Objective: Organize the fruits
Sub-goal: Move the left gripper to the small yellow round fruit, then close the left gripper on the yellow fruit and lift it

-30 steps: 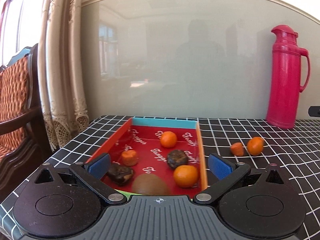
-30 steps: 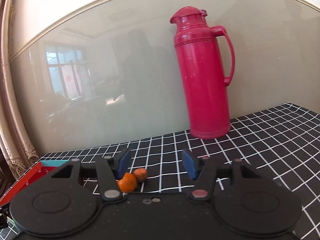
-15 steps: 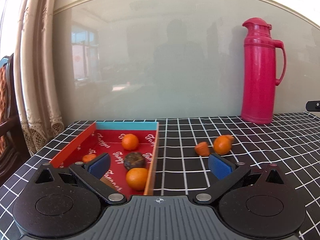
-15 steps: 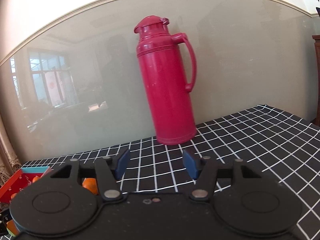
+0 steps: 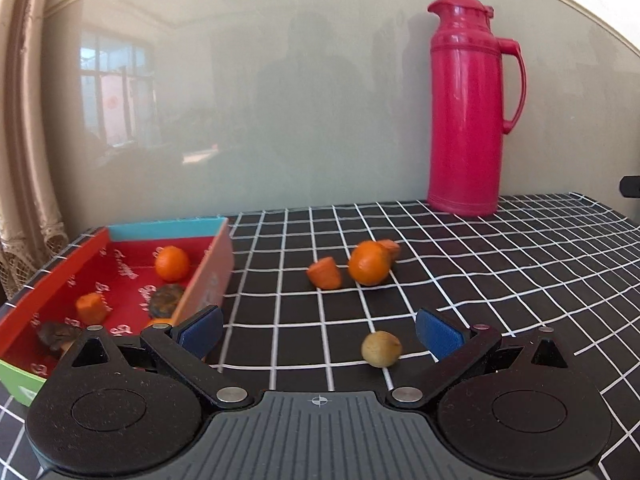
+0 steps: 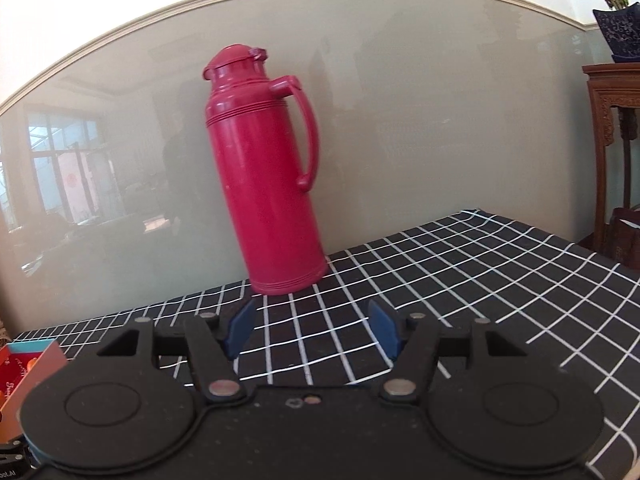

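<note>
Swinging right since a second ago, my left gripper [image 5: 318,334] now frames loose fruit instead of the tray, jaws wide open and empty. Between them lies a small tan round fruit [image 5: 381,349] on the black white-gridded bench [image 5: 520,280]. Farther toward the back edge sit a round orange mandarin [image 5: 369,262] and an orange cut chunk [image 5: 325,273], another chunk behind. Several pieces already rest in the red cardboard tray [image 5: 52,280] at the left edge, so I judge the sorting mostly done. Its white script is unreadable. My right gripper [image 6: 312,332], open and empty, faces a tall red plastic thermos [image 6: 268,184].
</note>
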Demonstrator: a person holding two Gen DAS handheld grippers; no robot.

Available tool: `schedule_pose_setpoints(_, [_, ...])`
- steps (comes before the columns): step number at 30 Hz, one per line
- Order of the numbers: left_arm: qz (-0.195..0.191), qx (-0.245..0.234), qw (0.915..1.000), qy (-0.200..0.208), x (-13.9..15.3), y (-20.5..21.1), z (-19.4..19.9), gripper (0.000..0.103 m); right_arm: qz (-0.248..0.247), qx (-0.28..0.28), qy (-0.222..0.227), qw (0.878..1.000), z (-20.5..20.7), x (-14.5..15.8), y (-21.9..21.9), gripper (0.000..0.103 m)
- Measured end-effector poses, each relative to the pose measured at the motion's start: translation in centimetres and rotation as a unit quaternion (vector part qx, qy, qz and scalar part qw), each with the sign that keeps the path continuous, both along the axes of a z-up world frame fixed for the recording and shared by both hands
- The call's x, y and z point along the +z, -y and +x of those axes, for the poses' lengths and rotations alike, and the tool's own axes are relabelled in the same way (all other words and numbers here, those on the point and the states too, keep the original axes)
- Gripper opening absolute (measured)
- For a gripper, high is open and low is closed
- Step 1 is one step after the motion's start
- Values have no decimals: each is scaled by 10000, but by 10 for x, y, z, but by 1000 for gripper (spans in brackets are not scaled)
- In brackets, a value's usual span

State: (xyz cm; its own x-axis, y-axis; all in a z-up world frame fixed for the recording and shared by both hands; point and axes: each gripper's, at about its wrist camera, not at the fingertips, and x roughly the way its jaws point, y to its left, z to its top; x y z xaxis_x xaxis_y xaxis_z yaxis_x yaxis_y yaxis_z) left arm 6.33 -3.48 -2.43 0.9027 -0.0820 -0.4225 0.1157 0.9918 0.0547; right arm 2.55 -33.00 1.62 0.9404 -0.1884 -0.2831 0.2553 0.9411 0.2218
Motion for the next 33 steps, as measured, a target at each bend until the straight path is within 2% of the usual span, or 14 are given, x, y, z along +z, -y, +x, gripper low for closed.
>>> schedule_pose_setpoints(2, [-39,-38,9999,-144,-4,4,6,102,46,-154,-34,9999,-3,-2,11,62])
schedule_pose_setpoints(3, [-50,-48,9998,-195,-6,7,8,98,86,-221,-64,9997,-4,-3,17,62])
schedule_pose_setpoints(4, [-71,-77,9996,-248,-8,9,10,87,122,-280,-94,9995,-5,-4,22,62])
schedule_pose_setpoints(6, [-122,-126,9989,-429,-12,14,16,79,135,-364,-147,9991,-7,-6,30,63])
schedule_pose_setpoints(11, [-172,-163,9980,-583,-19,25,24,72,59,-427,-298,9986,-9,-11,38,66])
schedule_pose_setpoints(14, [-207,-173,9974,-669,-21,29,28,64,66,-460,-331,9984,-11,-11,42,79])
schedule_pose_setpoints(16, [-219,-182,9969,-734,-23,31,30,51,93,-450,-387,9982,-10,-12,44,83])
schedule_pose_setpoints(21, [-172,-157,9957,-894,-29,35,35,28,106,-471,-441,9979,-11,-13,47,96])
schedule_pose_setpoints(33, [-226,-222,9971,-691,-20,30,27,28,72,-391,-520,9979,-8,-13,41,98])
